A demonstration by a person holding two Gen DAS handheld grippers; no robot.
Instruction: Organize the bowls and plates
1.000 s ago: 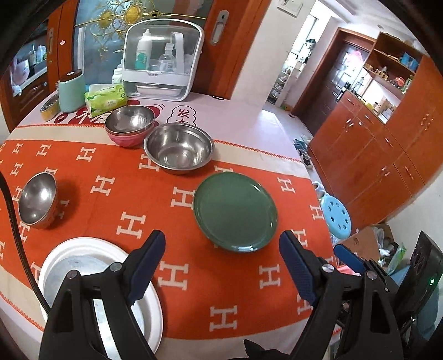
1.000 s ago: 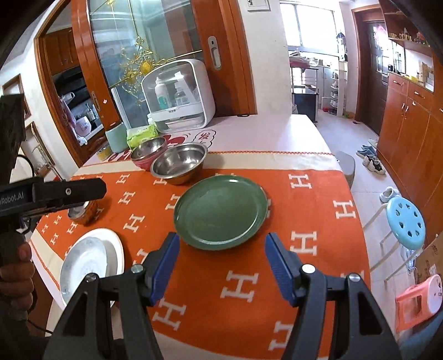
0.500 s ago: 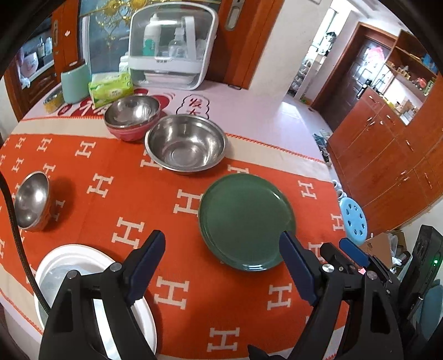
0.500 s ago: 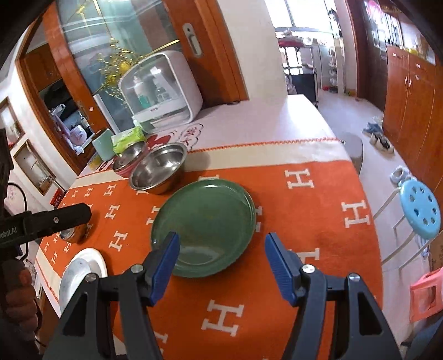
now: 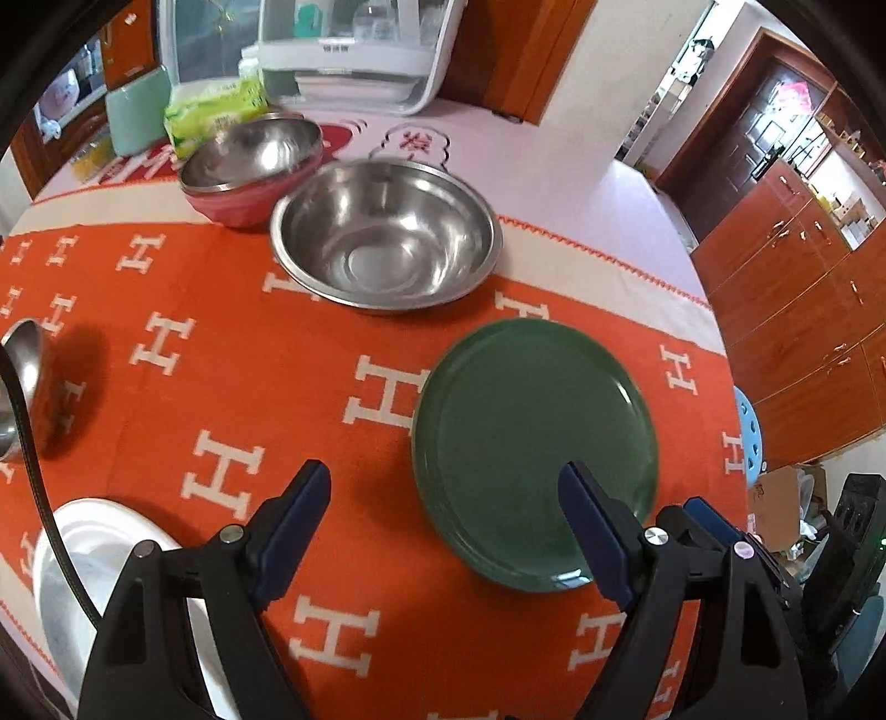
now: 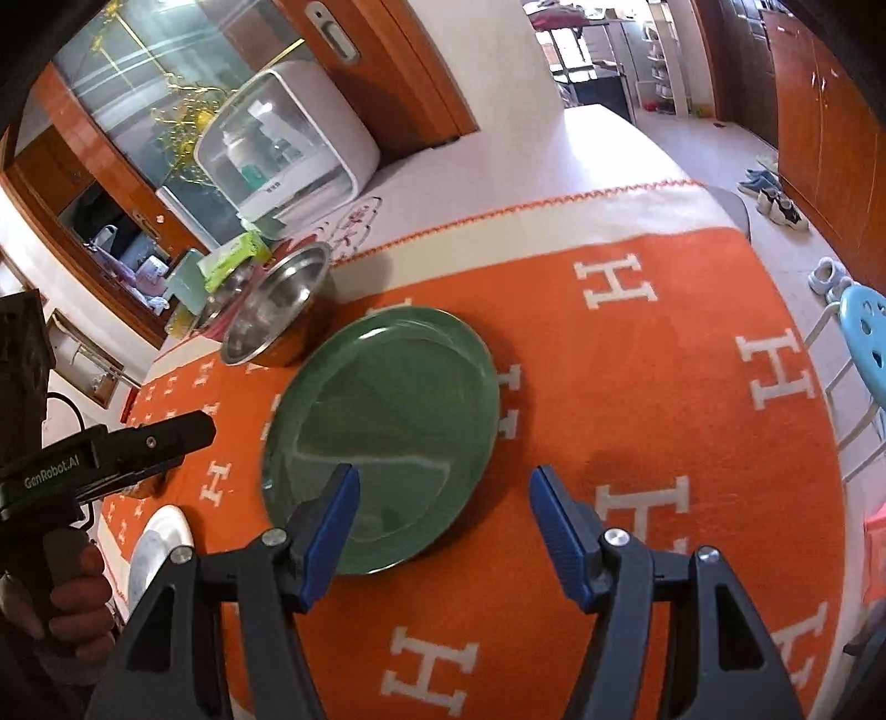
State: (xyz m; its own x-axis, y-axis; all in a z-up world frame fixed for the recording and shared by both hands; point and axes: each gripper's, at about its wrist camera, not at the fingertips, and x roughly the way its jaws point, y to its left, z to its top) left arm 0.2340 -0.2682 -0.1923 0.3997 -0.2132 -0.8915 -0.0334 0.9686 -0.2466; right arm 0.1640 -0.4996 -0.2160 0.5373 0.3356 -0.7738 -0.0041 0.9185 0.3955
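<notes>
A green plate (image 5: 534,448) lies on the orange tablecloth; it also shows in the right wrist view (image 6: 382,426). My left gripper (image 5: 446,518) is open and empty, its right finger over the plate's near edge. My right gripper (image 6: 443,526) is open and empty, its left finger over the plate's near rim. A large steel bowl (image 5: 385,235) stands behind the plate. A steel bowl nested in a pink bowl (image 5: 252,166) stands farther left. A small steel bowl (image 5: 19,382) is at the left edge. A white plate (image 5: 105,581) lies near left.
A white dish cabinet (image 5: 343,50), a green tissue pack (image 5: 216,113) and a mint canister (image 5: 135,116) stand at the table's back. The table edge drops off to the right, with a blue stool (image 6: 864,338) beyond. The left gripper body (image 6: 105,454) shows in the right wrist view.
Both grippers have moved forward and lower toward the green plate, which now looks larger and closer. Both stay open. No dish has moved.
</notes>
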